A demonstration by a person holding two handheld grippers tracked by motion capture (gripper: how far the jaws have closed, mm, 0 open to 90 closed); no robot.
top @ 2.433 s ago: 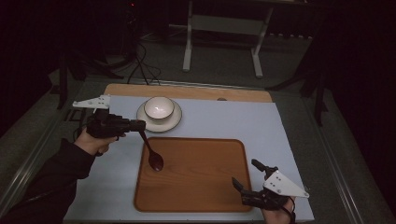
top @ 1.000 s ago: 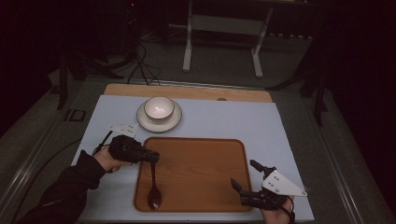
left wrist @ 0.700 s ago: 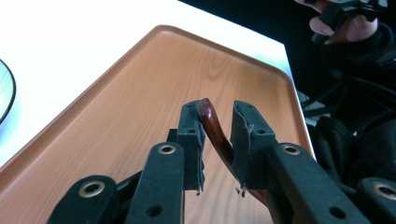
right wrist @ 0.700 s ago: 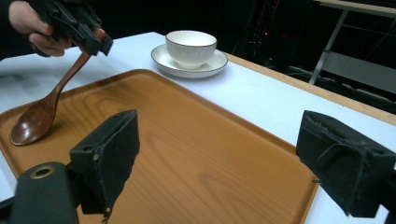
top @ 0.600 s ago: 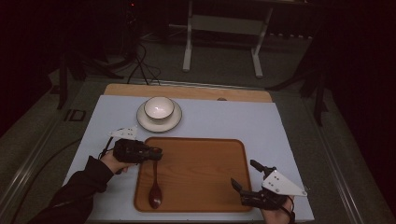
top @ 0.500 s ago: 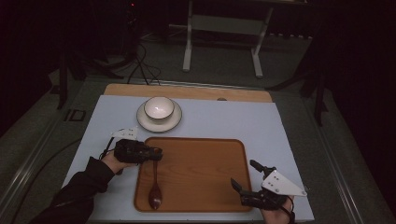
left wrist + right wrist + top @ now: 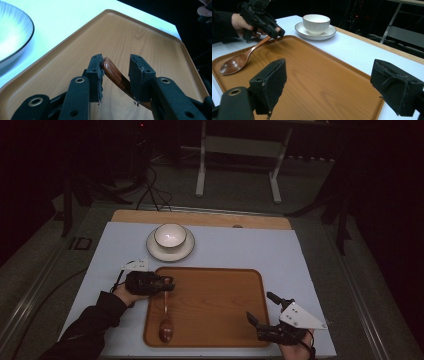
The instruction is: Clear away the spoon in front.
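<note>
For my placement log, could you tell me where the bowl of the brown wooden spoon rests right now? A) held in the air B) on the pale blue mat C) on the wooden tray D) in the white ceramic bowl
C: the brown wooden spoon has its bowl lying on the wooden tray, its handle between the left gripper fingers.

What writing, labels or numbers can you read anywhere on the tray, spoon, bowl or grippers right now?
None can be read.
The wooden tray, the spoon, the bowl and its saucer carry no visible text.
The left hand-held gripper and the right hand-held gripper show plain black jaws, no markings.
A small dark plate on the table edge is too small to read.
</note>
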